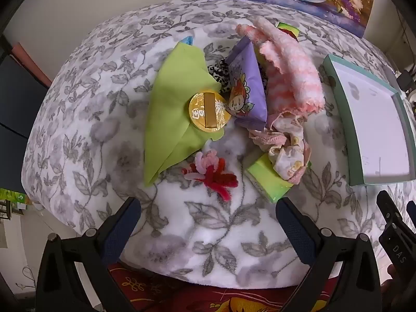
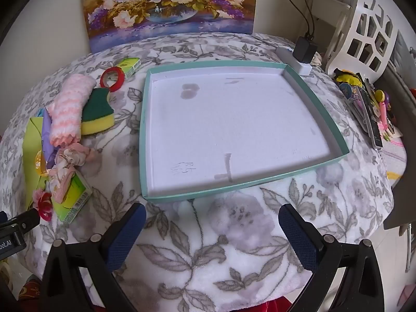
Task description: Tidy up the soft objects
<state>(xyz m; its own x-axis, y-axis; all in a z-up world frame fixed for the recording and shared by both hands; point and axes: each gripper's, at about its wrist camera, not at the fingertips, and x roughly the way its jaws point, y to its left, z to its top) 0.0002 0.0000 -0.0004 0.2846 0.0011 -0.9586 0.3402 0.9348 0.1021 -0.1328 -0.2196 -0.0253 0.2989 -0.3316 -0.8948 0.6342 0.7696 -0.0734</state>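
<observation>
Both grippers are held wide open above the blanket (image 2: 234, 234), nothing between their jaws.

A pile of soft things is seen ahead of the left gripper (image 1: 208, 215): a red flower (image 1: 215, 176) nearest, a green cloth (image 1: 171, 109) beyond it to the left, a purple pouch (image 1: 247, 88), a pink sock (image 1: 291, 78) and a scrunchie (image 1: 283, 140) to the right. The tray (image 2: 145, 140) is found just ahead of the right gripper (image 2: 212, 221), with a sponge (image 2: 97, 114) and tape (image 2: 112, 78) left of it.

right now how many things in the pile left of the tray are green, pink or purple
green: 4, lime folded cloth, two green boxes, green-topped yellow sponge
pink: 3, fuzzy pink sock, pale pink scrunchie, pink-red pipe-cleaner flower
purple: 1, purple cartoon packet
total: 8
</observation>
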